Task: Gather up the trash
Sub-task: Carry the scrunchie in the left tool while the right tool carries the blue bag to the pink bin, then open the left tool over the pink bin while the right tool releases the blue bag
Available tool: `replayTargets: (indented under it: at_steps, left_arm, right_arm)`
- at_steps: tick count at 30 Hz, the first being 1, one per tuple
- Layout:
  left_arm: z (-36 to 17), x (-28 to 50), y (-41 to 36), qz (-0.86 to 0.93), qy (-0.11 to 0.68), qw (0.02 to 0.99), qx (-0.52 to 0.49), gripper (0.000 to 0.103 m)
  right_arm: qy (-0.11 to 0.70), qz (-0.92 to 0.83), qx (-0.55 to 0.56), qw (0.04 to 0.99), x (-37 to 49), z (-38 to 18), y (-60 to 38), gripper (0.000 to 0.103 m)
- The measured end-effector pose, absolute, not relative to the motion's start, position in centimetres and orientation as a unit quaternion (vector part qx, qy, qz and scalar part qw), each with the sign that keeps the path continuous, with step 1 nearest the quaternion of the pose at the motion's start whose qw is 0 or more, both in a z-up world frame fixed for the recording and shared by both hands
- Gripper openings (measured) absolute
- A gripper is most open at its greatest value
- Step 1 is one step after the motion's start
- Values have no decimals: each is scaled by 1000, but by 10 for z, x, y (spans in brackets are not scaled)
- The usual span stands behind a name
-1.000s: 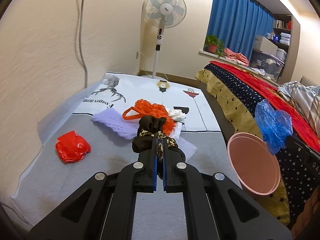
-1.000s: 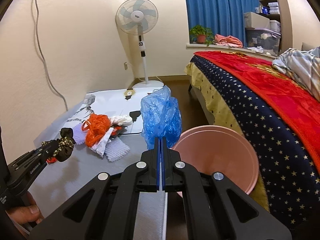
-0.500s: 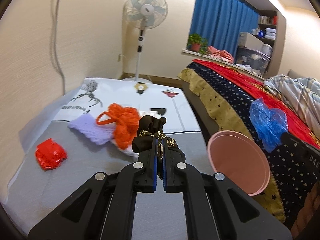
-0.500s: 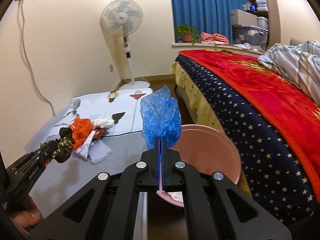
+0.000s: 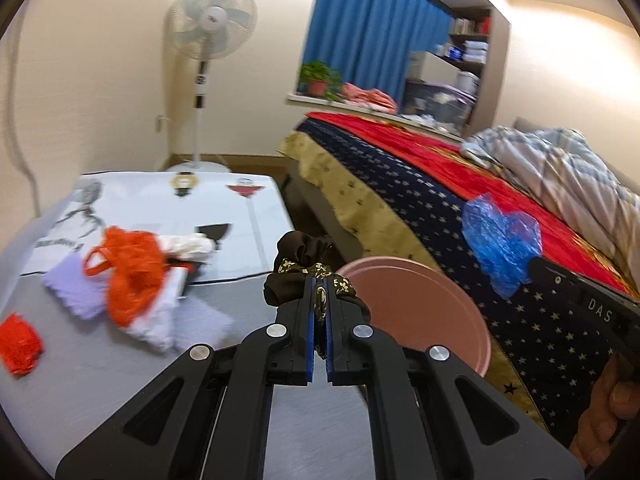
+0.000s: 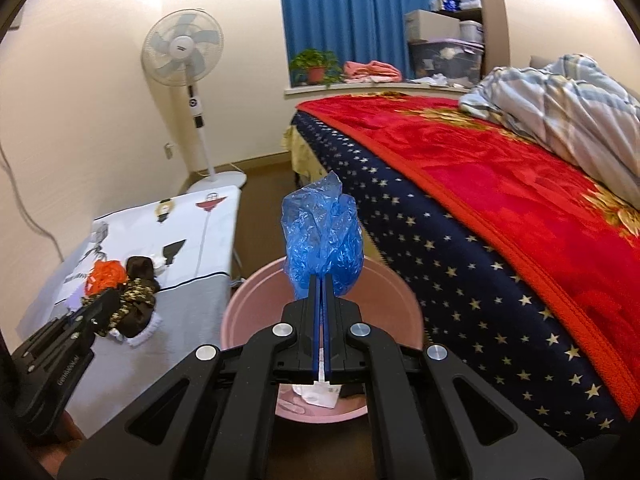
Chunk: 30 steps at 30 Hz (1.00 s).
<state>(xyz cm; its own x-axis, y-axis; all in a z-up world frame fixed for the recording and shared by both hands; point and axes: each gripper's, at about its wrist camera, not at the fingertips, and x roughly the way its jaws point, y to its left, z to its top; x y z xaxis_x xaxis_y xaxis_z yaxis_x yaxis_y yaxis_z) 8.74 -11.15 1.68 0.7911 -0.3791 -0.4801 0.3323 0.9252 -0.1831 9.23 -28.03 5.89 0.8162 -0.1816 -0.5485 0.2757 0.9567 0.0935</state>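
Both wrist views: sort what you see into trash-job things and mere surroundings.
Job:
- blue plastic bag in right tongs
- dark patterned wad in left tongs
- pink bin
- orange bag
- red scrap

Surroundings:
- fan
- bed
- potted plant
- curtain

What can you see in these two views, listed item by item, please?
Bin: one, pink, on the floor between table and bed, some white scraps inside.
Blue bag: one, crumpled, in the right gripper, over the bin.
Dark cloth: one, brown with gold print, in the left gripper.
Orange net: one, on the table.
Red wrapper: one, at the table's near left.
Foam sheets: a few, white to lilac, under the net.
Table: one, grey and white cover.
Fan: one, white, by the wall.
Bed: one, red and starred navy covers.
Plant: one, green, on the sill.
Left gripper: black, jaws shut.
Right gripper: black, jaws shut.
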Motion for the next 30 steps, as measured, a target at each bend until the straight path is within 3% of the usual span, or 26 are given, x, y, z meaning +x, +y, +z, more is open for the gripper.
replayTargets:
  at_steps: [30]
  left_arm:
    - [-14, 120, -183, -276, 287, 917, -9, 4]
  right_arm:
    - [299, -159, 89, 937, 111, 34, -300, 1]
